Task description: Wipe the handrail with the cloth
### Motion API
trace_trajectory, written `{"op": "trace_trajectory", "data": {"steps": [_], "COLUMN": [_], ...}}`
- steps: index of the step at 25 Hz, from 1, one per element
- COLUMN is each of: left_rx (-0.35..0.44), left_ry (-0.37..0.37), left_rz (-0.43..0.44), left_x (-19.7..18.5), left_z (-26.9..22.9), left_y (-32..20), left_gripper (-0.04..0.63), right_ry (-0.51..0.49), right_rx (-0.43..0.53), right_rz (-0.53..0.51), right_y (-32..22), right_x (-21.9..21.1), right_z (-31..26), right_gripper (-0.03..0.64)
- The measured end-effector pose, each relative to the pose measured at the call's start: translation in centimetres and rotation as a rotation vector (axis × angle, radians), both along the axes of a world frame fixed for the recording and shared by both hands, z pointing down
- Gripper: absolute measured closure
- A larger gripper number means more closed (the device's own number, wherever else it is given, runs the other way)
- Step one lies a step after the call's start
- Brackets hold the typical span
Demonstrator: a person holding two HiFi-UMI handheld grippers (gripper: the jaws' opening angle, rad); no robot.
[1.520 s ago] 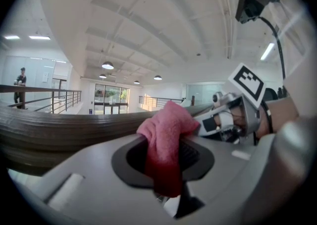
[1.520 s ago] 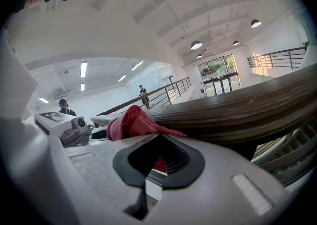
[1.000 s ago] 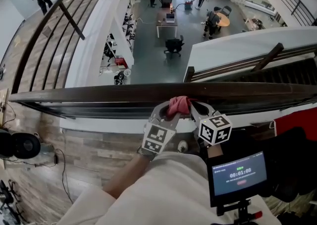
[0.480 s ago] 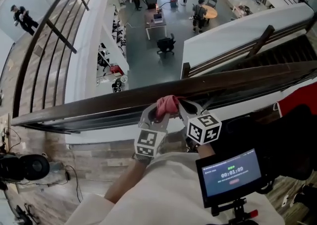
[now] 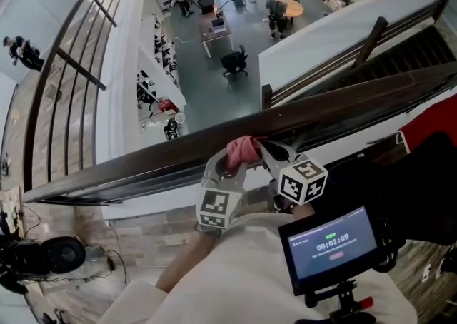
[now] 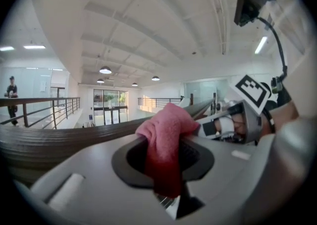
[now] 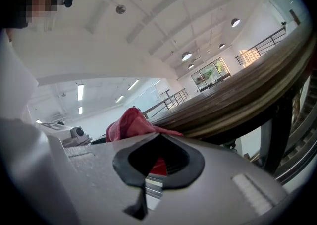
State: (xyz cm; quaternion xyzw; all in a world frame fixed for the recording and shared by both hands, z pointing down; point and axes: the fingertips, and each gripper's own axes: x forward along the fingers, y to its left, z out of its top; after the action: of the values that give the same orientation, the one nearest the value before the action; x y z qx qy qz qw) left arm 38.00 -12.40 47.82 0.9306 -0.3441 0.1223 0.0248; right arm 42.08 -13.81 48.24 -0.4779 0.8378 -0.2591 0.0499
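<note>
Seen from above, a dark wooden handrail (image 5: 143,167) crosses a balcony edge, with an open hall (image 5: 214,83) far below. A bunched pink cloth (image 5: 243,150) sits on top of the rail near its middle. The left gripper (image 5: 227,165) and right gripper (image 5: 270,153) meet at the cloth from the near side, close together.

In the left gripper view the jaws are clamped on a fold of cloth, which rises between them and flops toward the rail. In the right gripper view a red strip of cloth shows pinched between those jaws too, with the rest bunched just beyond, against the rail. A pale sleeve (image 5: 243,272) fills the lower frame, and a small timer screen (image 5: 332,240) is at right.

The wipe looks under way. To do it well, both grips likely need to be firm and the cloth pressed onto the rail's top. The two grippers should slide together along its length, so the cloth neither bunches up nor tugs loose.
</note>
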Motion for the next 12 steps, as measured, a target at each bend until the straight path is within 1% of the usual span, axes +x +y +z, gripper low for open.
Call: {"op": "trace_trajectory", "data": {"steps": [3,5,9,12], "left_rx": [-0.011,-0.014,-0.031,-0.038], "left_ry": [0.042,0.052,0.069,0.069], "left_rz": [-0.007,-0.002,0.040,0.072], "left_x": [0.6,1.2,2.6,4.0], "left_z": [0.3,0.3,0.2,0.6], "left_y": [-0.3,-0.4,-0.4,-0.4], "left_gripper": [0.502,0.502,0.502,0.502], "right_ry": [0.040,0.068,0.116,0.138], "right_rx": [0.005,0.006,0.005,-0.002], "right_rz": [0.002,0.017,0.072,0.116], "right_y": [-0.1,-0.2,-0.3,-0.4], "right_x": [0.8,1.5,2.9,4.3], "right_z": [0.1,0.0,0.0,0.3], "right_gripper": [0.615,0.615,0.614,0.614]}}
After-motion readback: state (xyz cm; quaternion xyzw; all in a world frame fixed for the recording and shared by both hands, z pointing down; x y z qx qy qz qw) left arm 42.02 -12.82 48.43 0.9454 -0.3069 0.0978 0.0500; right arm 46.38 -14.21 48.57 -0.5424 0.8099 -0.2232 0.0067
